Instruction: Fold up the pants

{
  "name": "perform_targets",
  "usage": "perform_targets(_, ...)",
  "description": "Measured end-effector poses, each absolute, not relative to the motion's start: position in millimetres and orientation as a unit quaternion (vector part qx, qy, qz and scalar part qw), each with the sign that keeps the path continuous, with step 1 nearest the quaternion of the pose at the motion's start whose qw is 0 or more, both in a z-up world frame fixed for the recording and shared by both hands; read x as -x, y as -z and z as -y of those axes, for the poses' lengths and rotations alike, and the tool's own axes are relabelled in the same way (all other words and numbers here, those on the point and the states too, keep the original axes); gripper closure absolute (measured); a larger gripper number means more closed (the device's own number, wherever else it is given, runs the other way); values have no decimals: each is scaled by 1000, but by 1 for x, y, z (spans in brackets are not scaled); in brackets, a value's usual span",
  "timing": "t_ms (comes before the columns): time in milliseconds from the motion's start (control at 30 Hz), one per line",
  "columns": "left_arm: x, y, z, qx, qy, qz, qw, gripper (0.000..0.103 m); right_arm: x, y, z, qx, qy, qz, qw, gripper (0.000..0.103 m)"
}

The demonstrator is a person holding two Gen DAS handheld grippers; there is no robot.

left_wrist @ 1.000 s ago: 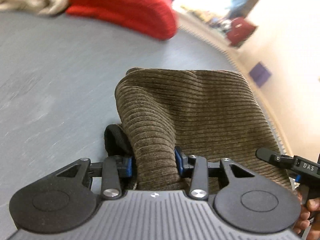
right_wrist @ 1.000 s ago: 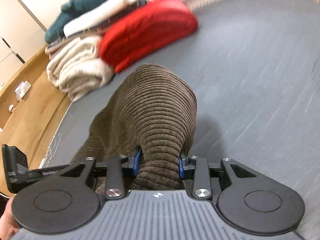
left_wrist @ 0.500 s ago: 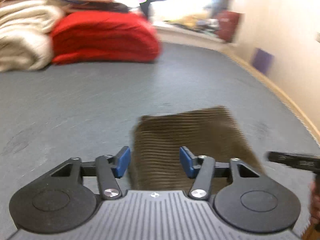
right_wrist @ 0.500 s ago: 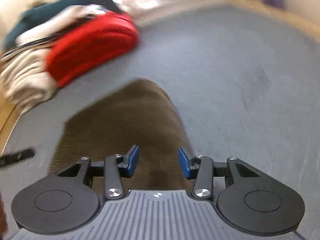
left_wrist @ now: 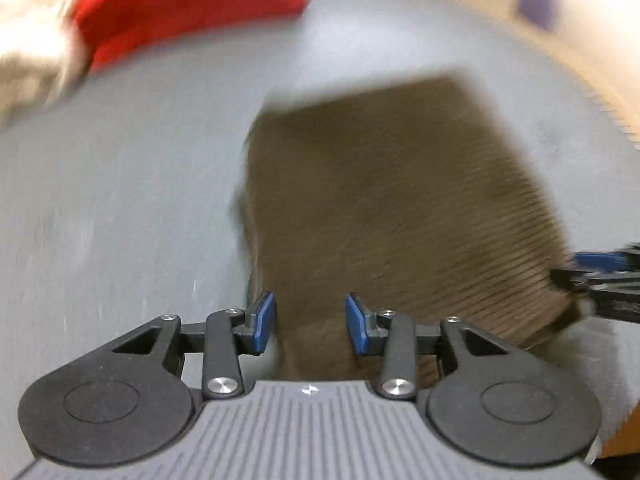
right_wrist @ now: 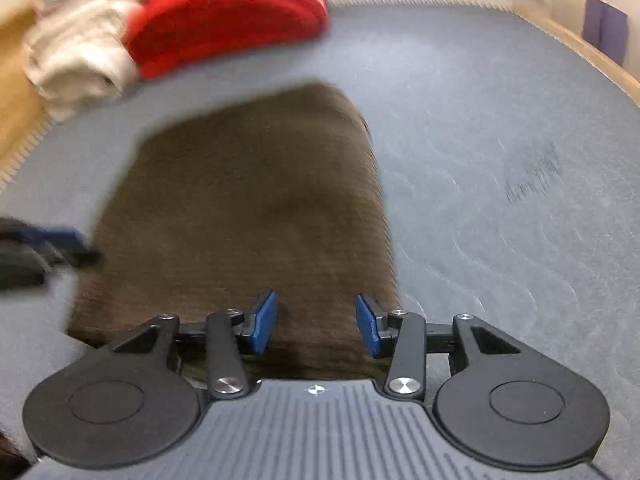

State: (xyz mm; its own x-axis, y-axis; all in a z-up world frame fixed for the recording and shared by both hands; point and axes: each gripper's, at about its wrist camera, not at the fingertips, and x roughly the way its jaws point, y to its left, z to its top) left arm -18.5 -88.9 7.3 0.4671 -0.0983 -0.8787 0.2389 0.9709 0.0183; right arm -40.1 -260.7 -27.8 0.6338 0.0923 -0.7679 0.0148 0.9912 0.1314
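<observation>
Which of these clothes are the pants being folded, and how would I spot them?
Start from the wide grey mat. At its far edge sits a pile with a red bundle and a cream bundle; the pants lie apart, nearer, alone in the middle. They are the only brown, ribbed piece, folded into a flat rectangle.

Motion blur smears the red bundle (left_wrist: pixel 188 12) and perhaps cream blankets (right_wrist: pixel 76 60).
</observation>
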Motion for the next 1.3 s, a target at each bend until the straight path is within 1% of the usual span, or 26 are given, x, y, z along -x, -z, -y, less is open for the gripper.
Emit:
perform_targets(33,17,0,84,-45,90,-521,848,56,38,29,258,-60,-14,-429,901,55)
perform_targets(67,16,-3,80,-28,79,-520,850,55,36,25,256,-65,-7,-430,901,55)
perform_targets(133,18,-23,80,-10,68,-506,860,48,31,12,251,-85,6,-426,901,53)
perform_targets(167,21,-32,84,-7,66,-494,867,34,36,7,253,-96,8,-422,901,51)
perform_targets(200,25,-43,88,-4,61,-480,875,15,44,2,253,-105,11,-419,902,49)
perform_targets(233,32,-52,91,-3,51,-464,884,10,46,-4,252,-111,16,-417,902,44)
perform_targets(267,40,-59,94,1,39,-448,893,9,48,-11,245,-114,21,-413,903,38)
perform_targets(300,44,-63,95,4,33,-440,898,8,51,-18,242,-114,25,-409,905,36)
perform_targets(333,50,-67,97,11,24,-433,901,7,55,-25,239,-113,27,-403,908,32)
perform_targets(367,53,-70,98,18,15,-429,903,7,59,-33,233,-111,31,-397,910,26)
perform_targets(400,59,-72,99,23,2,-424,905,7,63,-38,230,-110,36,-392,913,23)
perform_targets(433,62,-76,99,23,-2,-421,907,7,68,-44,227,-110,44,-385,915,16)
perform_targets(467,61,-80,96,19,-2,-420,907,7,72,-48,225,-110,51,-377,918,12)
perform_targets(567,66,-78,96,25,25,-432,901,7,80,-57,218,-99,68,-365,923,8)
perform_targets(600,65,-77,98,28,32,-439,898,5,82,-59,217,-98,69,-363,924,6)
perform_targets(633,66,-78,98,23,29,-442,896,1,82,-59,216,-97,71,-363,924,0)
perform_targets(767,71,-70,110,-17,15,-445,895,0,83,-60,215,-80,82,-375,920,1)
perform_targets(1033,70,-62,122,-14,29,-450,893,0,79,-58,222,-104,76,-382,915,1)
perform_targets(1300,68,-62,119,-3,30,-453,891,0,79,-56,218,-83,69,-386,916,1)
